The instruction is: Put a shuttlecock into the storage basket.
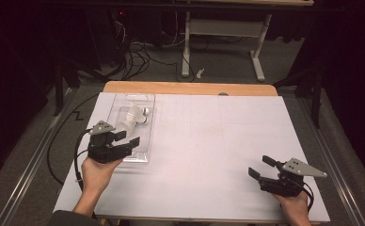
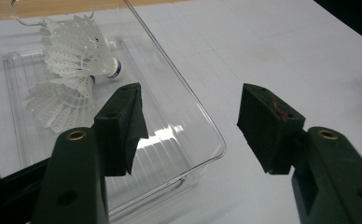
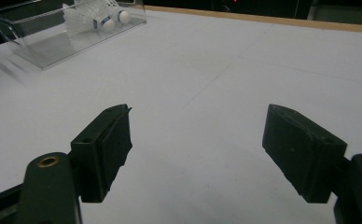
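Left gripper fingers apart — shuttlecocks flat in tray, corks rightward.

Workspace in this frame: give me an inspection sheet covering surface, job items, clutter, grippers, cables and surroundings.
Surface: white sheet over a wooden table; bare apart from the box.
Job's things: clear plastic box at the left, open-topped; two white shuttlecocks lying inside it, at its far end.
Clutter: nothing seen on the sheet.
Grippers: left gripper open, empty, jaws straddling the box's near corner in its own view; right gripper open, empty, above bare sheet at the near right.
Cables: a black cable loops from the left gripper off the table's left edge; more tangled on the floor behind.
Surroundings: dark room, grey floor, a white table frame beyond.
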`<action>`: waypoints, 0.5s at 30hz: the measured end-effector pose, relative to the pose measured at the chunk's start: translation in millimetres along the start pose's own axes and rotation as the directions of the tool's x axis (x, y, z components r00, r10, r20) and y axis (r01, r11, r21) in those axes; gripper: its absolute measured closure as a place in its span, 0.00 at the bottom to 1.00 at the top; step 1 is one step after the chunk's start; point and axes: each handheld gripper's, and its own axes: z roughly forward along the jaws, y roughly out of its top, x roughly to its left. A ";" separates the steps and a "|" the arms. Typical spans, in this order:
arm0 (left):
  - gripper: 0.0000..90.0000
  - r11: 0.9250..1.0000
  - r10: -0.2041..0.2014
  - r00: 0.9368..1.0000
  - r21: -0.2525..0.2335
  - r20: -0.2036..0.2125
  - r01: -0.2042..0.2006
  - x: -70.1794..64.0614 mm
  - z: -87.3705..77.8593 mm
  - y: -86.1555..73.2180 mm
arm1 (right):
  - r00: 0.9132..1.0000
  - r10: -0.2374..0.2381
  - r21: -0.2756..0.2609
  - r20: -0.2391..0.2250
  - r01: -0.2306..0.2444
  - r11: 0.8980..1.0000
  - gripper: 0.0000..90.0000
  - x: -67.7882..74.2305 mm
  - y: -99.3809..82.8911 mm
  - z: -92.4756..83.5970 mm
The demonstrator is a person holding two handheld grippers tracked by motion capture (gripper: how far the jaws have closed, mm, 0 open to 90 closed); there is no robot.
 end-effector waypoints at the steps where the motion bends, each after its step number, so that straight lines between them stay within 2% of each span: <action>1: 0.46 1.000 0.001 1.000 -0.001 0.001 -0.001 -0.2 -0.3 -0.4 | 1.000 0.000 0.000 0.000 0.000 1.000 0.27 0.0 0.0 0.0; 15: 0.46 1.000 0.001 1.000 -0.017 0.002 -0.001 -1.9 -1.7 -6.9 | 1.000 0.001 -0.001 0.000 -0.001 1.000 0.27 0.2 0.0 -0.2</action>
